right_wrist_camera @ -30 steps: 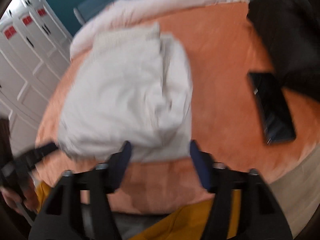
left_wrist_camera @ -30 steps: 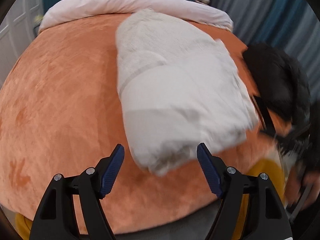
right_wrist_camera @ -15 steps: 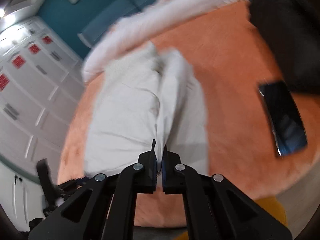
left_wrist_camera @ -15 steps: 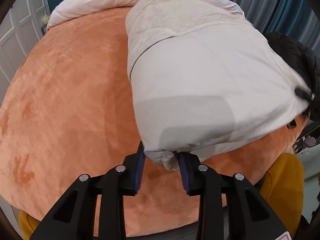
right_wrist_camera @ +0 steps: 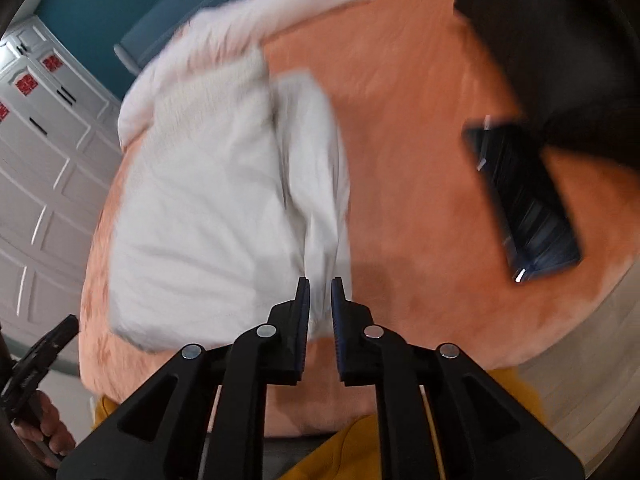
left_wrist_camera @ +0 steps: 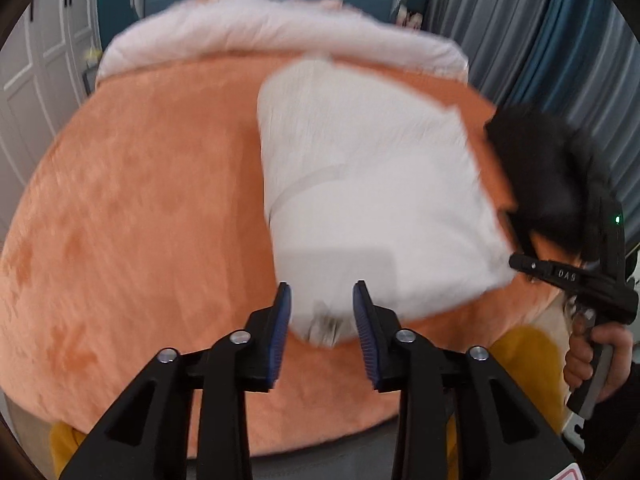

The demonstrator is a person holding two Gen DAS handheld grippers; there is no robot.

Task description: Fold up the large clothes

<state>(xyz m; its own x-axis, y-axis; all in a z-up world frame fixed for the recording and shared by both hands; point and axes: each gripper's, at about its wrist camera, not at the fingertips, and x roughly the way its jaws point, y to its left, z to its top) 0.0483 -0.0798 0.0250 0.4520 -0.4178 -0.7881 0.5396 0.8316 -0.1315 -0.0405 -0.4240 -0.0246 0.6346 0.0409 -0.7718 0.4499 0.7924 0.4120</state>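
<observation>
both tools (left_wrist_camera: 322, 308) (right_wrist_camera: 320, 304) narrowly apart

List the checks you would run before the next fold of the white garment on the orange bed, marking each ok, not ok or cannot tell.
1. White garment lies folded on the orange bedspread: ok.
2. Left gripper free of the cloth: its jaws have just been opening and the pads stand apart on either side of the near corner: ok.
3. Right gripper free of the cloth: its jaws have just been opening, but the gap is narrow and has cloth in it: cannot tell.
4. Phone apart from the garment: ok.
5. Black clothing apart from the garment: ok.
6. Fold edges lined up: cannot tell, as the pictures are blurred.
</observation>
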